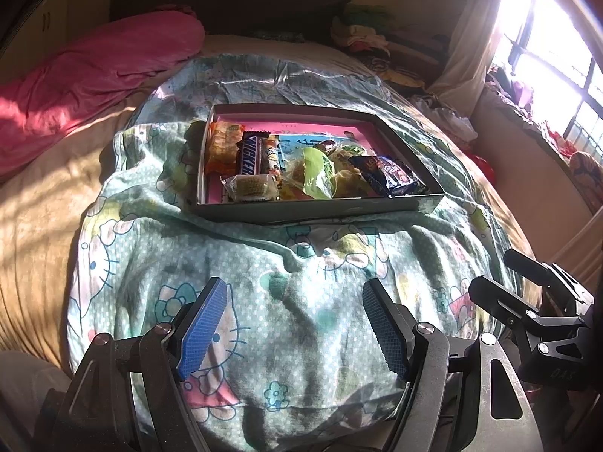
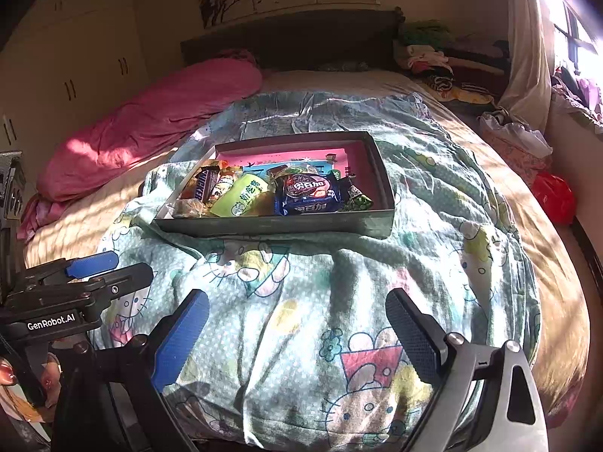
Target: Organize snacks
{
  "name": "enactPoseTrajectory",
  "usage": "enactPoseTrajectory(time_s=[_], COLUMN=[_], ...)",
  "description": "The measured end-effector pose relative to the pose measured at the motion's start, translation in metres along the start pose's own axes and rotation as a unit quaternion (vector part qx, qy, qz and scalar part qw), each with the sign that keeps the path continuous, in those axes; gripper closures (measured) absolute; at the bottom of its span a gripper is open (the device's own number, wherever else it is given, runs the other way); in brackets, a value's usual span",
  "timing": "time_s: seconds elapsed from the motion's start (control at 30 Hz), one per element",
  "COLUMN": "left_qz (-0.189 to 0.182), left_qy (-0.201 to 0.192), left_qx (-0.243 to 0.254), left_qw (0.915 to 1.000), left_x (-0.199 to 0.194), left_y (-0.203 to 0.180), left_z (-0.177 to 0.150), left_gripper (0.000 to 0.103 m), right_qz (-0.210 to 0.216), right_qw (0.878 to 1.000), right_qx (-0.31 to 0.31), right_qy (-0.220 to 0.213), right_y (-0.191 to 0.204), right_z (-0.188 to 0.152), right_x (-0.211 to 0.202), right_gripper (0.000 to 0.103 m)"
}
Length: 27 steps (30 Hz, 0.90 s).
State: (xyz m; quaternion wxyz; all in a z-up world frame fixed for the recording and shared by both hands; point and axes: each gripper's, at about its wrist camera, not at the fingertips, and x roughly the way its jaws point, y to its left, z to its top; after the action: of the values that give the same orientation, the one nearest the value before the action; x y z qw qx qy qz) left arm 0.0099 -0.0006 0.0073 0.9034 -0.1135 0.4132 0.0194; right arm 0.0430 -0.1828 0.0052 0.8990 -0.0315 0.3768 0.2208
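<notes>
A shallow dark box (image 1: 320, 209) (image 2: 275, 226) with a pink inside lies on a cartoon-print quilt (image 1: 286, 301) (image 2: 301, 301) on a bed. It holds several wrapped snacks: a brown Snickers bar (image 1: 250, 158) (image 2: 205, 184), an orange pack (image 1: 222, 147), a green pouch (image 1: 318, 169) (image 2: 245, 196), a blue biscuit pack (image 1: 388, 175) (image 2: 309, 194). My left gripper (image 1: 296, 324) hovers open over the quilt, well short of the box. My right gripper (image 2: 297, 335) is open too, over the quilt nearer than the box. Both hold nothing.
A pink duvet (image 1: 94, 75) (image 2: 150, 120) is bunched at the left of the bed. Folded clothes (image 2: 429, 60) pile at the headboard's right. A red bag (image 2: 554, 196) lies by the right edge. A bright window (image 1: 557, 49) is at the right. A hand (image 2: 26, 380) shows bottom left.
</notes>
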Motion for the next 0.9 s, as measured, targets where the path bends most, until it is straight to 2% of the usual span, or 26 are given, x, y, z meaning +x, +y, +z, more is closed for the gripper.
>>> enactPoseTrajectory(time_s=[0.9], left_qz=[0.025], left_qy=[0.004], left_qx=[0.000], left_qw=[0.9997], left_x=[0.0038], left_y=[0.0030], left_z=[0.0000], left_gripper=[0.027], right_qz=[-0.006], right_qw=[1.000], right_qx=[-0.004], right_qy=[0.006], right_y=[-0.0001], right_z=[-0.0015], right_x=[0.0031], right_gripper=[0.008])
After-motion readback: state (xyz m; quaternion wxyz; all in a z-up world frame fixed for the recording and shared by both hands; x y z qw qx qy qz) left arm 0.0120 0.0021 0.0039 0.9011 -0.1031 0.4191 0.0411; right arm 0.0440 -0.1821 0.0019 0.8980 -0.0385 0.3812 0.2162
